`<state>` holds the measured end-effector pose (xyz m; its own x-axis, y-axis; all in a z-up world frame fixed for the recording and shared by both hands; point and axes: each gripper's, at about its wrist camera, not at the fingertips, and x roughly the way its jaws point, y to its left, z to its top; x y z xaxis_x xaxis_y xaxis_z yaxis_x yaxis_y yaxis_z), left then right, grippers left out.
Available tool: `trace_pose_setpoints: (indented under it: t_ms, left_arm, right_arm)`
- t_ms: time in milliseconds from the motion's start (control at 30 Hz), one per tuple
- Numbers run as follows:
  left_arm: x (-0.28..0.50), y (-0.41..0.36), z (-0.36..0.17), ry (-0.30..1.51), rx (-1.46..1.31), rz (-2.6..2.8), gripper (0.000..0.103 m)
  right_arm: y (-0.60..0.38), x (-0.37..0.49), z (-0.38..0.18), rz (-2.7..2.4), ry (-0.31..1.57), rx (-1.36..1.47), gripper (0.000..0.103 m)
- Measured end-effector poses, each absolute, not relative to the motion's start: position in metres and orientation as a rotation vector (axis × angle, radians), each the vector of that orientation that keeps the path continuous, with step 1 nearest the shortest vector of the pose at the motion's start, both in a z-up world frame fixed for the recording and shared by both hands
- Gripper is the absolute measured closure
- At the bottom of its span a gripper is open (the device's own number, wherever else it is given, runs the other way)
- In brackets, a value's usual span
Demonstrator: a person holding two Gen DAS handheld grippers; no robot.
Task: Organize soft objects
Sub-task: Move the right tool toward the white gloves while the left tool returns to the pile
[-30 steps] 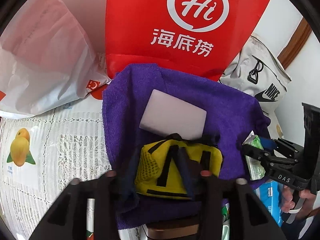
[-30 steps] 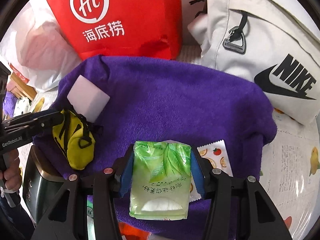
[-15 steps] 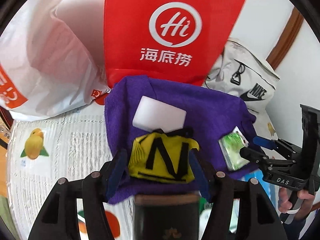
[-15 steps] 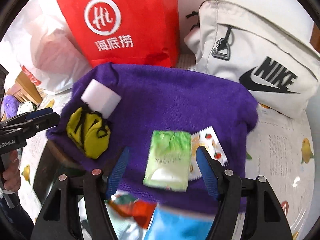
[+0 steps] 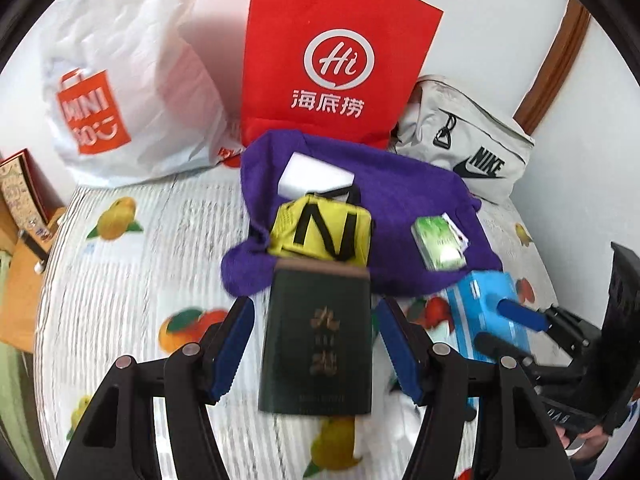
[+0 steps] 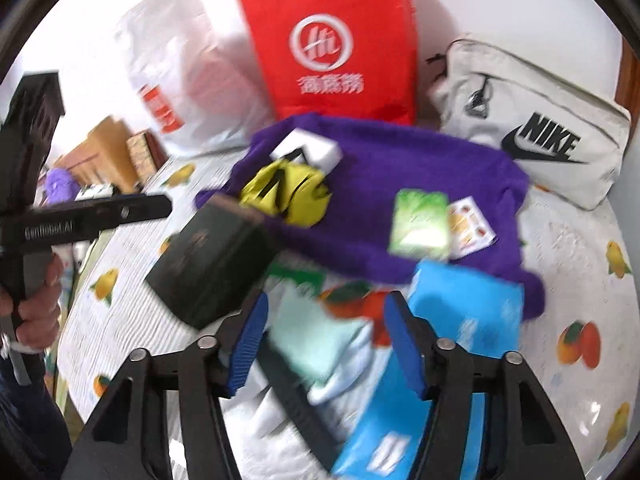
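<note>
Both grippers have drawn back from the purple towel [image 5: 404,196], leaving the yellow pouch [image 5: 320,230] and the green tissue pack [image 5: 440,242] lying on it.

On the fruit-print bench [image 5: 132,280], from left: a white MINI SO bag [image 5: 120,92], a red Hi bag [image 5: 336,56] and a grey Nike bag [image 5: 468,148] stand along the wall behind the towel. The left gripper [image 5: 316,348] has its fingers apart and gripping nothing, with a dark green box [image 5: 316,340] below and between them. A white sponge block [image 5: 316,176] touches the pouch's far side. The right gripper [image 6: 324,344], whose fingers have just been closing, holds nothing; under it lie a blue pack [image 6: 468,308] and, blurred, what may be pale wrappers.
</note>
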<state>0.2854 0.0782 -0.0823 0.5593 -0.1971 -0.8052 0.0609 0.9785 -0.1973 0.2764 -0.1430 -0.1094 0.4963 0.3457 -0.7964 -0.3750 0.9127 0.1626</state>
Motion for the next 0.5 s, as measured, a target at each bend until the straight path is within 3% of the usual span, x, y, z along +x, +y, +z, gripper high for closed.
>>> trace_pose_setpoints:
  t_ms: [300,500]
  left_arm:
    - [0.243,0.087,-0.088,0.960,-0.186,-0.169,0.041]
    - [0.228,0.091,-0.097,0.971,-0.209,-0.185,0.041]
  right_arm:
    - [-0.116,0.232,-0.137,0.495,0.981,-0.137,0.065]
    - [-0.099,0.229,-0.155,0.499,1.015,-0.230,0.065]
